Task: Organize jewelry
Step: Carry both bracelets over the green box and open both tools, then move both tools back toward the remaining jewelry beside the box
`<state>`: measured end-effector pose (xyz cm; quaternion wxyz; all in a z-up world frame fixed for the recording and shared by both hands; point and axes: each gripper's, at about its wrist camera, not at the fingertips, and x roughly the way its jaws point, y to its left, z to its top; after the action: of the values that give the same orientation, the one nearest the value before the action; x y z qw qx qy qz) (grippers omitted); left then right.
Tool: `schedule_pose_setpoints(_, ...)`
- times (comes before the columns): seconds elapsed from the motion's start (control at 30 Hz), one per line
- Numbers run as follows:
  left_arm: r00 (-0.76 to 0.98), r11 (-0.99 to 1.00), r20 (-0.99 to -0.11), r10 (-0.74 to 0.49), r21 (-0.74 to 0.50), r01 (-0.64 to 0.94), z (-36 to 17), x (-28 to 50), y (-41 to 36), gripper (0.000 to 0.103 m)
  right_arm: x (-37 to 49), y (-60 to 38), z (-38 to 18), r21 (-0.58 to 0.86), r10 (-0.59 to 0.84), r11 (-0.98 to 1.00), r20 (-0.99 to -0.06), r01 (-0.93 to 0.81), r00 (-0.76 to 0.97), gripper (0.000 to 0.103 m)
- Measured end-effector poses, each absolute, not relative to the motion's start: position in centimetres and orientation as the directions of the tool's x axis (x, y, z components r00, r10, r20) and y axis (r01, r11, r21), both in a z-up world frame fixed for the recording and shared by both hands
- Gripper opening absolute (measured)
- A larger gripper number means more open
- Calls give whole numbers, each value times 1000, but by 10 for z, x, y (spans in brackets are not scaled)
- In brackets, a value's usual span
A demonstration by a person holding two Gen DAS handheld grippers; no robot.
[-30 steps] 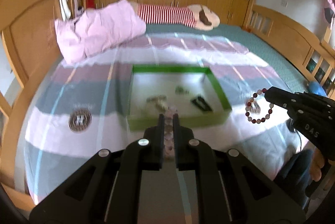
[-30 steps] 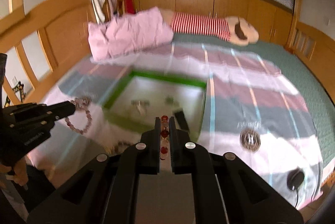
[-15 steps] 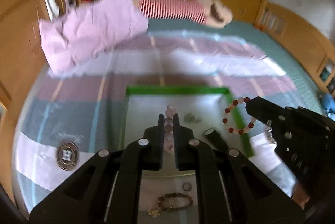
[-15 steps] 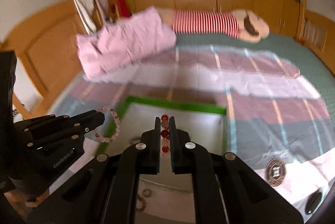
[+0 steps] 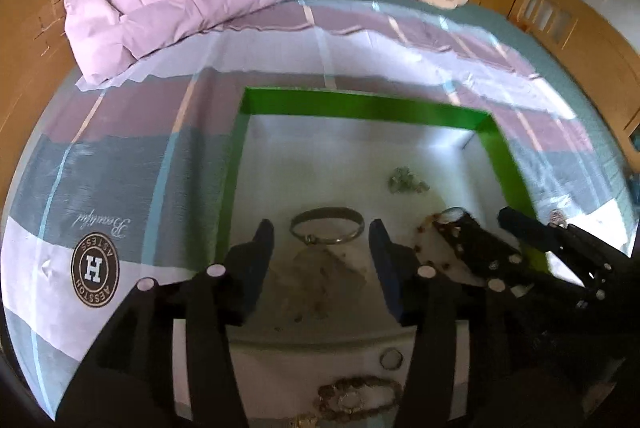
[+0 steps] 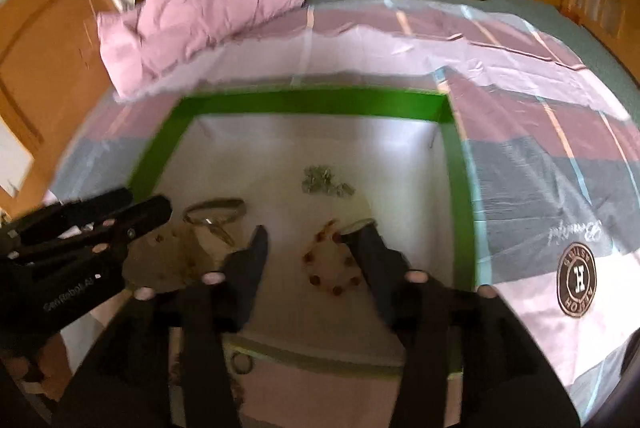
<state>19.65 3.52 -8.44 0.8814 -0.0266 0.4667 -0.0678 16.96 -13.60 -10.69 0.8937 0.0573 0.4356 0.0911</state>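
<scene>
Both claws [image 5: 321, 238] [image 6: 314, 238] just opened, empty, over green tray [image 5: 360, 106].

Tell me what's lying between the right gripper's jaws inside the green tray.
In the right wrist view, the red bead bracelet lies on the tray floor between the right gripper's open jaws, which have just been opening; neither jaw presses it.

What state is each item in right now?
Left hand-held gripper: open, jaws just opened, empty.
Right hand-held gripper: open, just opened, empty.
Red bead bracelet: lying in tray.
Metal bangle: lying flat in tray.
Green tray: open-topped, on bed.
Brown bead bracelet: outside tray.
</scene>
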Motion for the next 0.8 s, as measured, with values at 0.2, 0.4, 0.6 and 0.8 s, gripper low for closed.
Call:
schedule_pose_setpoints(0.2, 610, 995, -786, -104, -85, 60, -61, 130, 66, 53, 100, -151, -79, 237, 314, 949, -713, -206, 626, 50)
schedule_pose_setpoints(0.4, 541, 999, -840, -42, -18, 49, -100, 78, 82, 53, 78, -115, -137, 153, 273, 952, -820, -267, 503, 43)
schedule_pose_setpoints(0.6, 496, 998, -866, -65, -47, 49, -121, 57, 80, 54, 85, -70, -176, 120, 244, 949, -867, -293, 434, 38)
schedule_pose_setpoints(0.8, 476, 996, -876, -83, -55, 72, -130, 46, 75, 58, 81, -59, -189, 33, 173, 947, -892, -320, 417, 17)
